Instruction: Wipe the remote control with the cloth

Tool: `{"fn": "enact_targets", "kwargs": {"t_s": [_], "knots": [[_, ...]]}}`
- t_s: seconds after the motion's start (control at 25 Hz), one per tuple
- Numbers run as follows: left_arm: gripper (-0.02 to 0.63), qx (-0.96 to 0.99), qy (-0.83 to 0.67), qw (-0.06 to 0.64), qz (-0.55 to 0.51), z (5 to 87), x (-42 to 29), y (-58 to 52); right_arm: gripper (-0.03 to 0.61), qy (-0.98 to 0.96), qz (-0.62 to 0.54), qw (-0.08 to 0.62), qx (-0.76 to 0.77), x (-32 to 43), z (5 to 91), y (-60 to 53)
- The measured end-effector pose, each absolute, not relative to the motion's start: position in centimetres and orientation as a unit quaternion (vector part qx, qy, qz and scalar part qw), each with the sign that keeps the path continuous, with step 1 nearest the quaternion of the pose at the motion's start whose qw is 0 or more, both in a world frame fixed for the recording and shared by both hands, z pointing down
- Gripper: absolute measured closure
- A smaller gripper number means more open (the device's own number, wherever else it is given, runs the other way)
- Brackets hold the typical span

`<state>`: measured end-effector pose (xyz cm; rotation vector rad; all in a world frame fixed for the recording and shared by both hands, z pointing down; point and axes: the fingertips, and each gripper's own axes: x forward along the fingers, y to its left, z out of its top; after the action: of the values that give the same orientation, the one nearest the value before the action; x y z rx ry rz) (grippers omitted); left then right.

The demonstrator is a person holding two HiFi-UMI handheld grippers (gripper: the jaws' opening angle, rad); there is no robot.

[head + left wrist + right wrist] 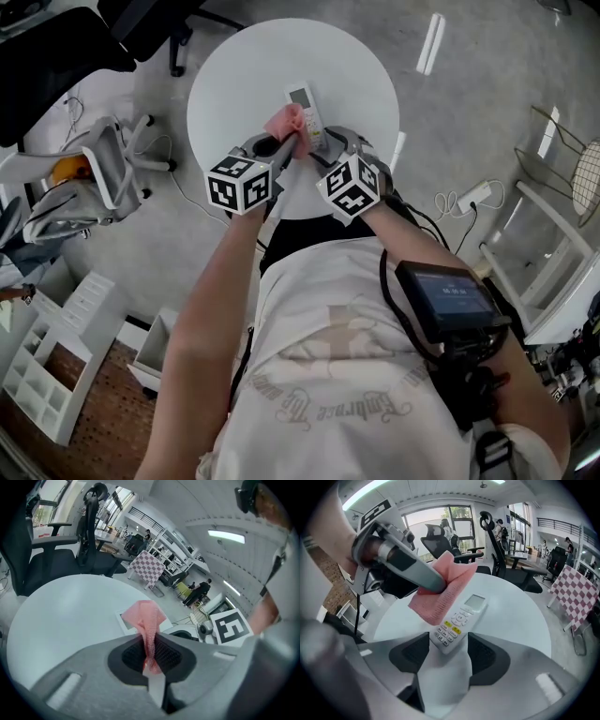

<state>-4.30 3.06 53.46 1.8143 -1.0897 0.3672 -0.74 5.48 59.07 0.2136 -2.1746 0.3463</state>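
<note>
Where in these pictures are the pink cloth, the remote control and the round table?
cloth (147,613): left gripper view, on its bunched pink top.
remote control (459,618): right gripper view, on its button panel.
table (239,89): head view, on the bare white top, left of the remote control.

A round white table (239,84) carries a white remote control (305,103), seemingly lying flat toward the person's side.
</note>
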Motion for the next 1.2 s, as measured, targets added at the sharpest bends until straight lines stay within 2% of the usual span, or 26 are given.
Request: {"fn": "enact_targets", "kwargs": {"t_s": [0.12,0.28,0.36,0.72,0.84,1.08,1.2], "knots": [[0.594,0.745,-0.447,0.472,0.152,53.3,-4.1,2.6,0.296,-0.876,0.152,0.448,0.096,-0.5,59.0,5.5],[0.594,0.744,-0.45,0.471,0.151,53.5,-4.7,2.2,0.222,-0.861,0.195,0.456,0.113,-0.9,59.4,5.9],[0.594,0.742,-0.451,0.472,0.15,53.8,-4.8,1.8,0.207,-0.854,0.2,0.466,0.115,-1.1,60.1,5.8],[0.594,0.746,-0.426,0.484,0.166,54.7,-2.6,0.4,0.35,-0.847,0.162,0.49,0.132,1.8,61.2,3.2],[0.594,0.75,-0.407,0.491,0.176,55.0,-2.3,0.3,0.353,-0.851,0.144,0.491,0.12,1.5,61.1,2.8],[0.594,0.755,-0.375,0.496,0.207,55.4,-0.5,-1.2,0.318,-0.852,0.095,0.508,0.083,1.4,61.6,2.0],[0.594,0.751,-0.362,0.504,0.226,55.9,-0.2,-1.1,0.351,-0.855,0.076,0.507,0.077,1.1,61.4,2.4]]}}
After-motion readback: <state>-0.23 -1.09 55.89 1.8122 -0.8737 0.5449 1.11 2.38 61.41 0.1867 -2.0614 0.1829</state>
